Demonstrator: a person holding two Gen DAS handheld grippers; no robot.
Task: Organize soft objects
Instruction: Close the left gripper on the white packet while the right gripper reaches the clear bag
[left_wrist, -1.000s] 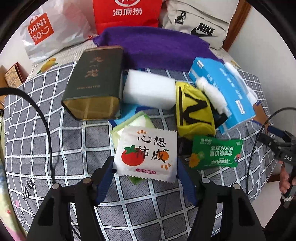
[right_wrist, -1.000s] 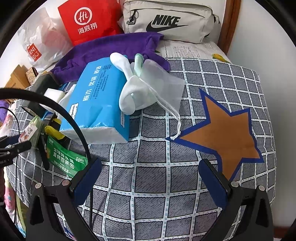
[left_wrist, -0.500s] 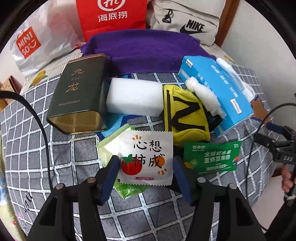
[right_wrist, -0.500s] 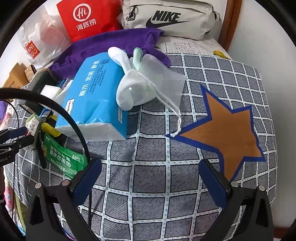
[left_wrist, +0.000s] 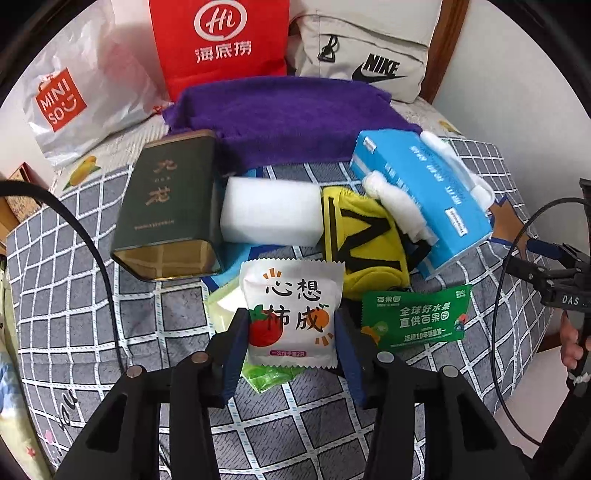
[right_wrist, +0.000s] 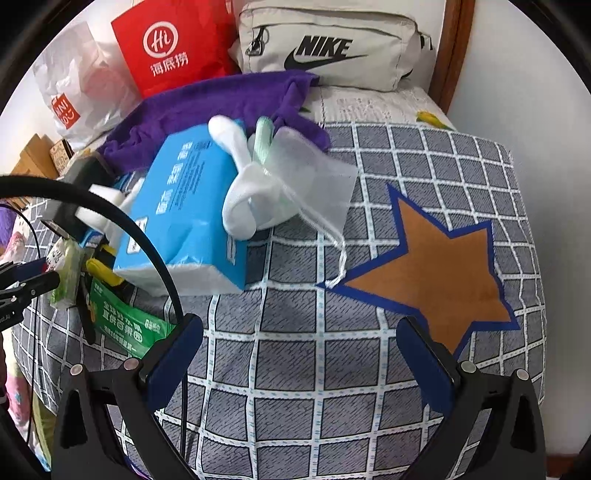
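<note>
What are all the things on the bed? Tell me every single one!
White packet: 1, white with red tomato print, front, between the left fingers.
Light green packet: 1, under the white packet.
Green packet: 1, right of the white packet.
Yellow pouch: 1, yellow with black straps, middle.
White sponge: 1, left of the pouch.
Dark green tin: 1, lying left of the sponge.
Tissue pack: 1, blue, right.
White sock: 1, on the tissue pack.
Mesh bag: 1, sheer white, beside the sock.
Purple towel: 1, behind.
Red bag, white shopping bag, beige bag: 1 each, back.
Left gripper: closing around the white packet.
Right gripper: open, empty.
</note>
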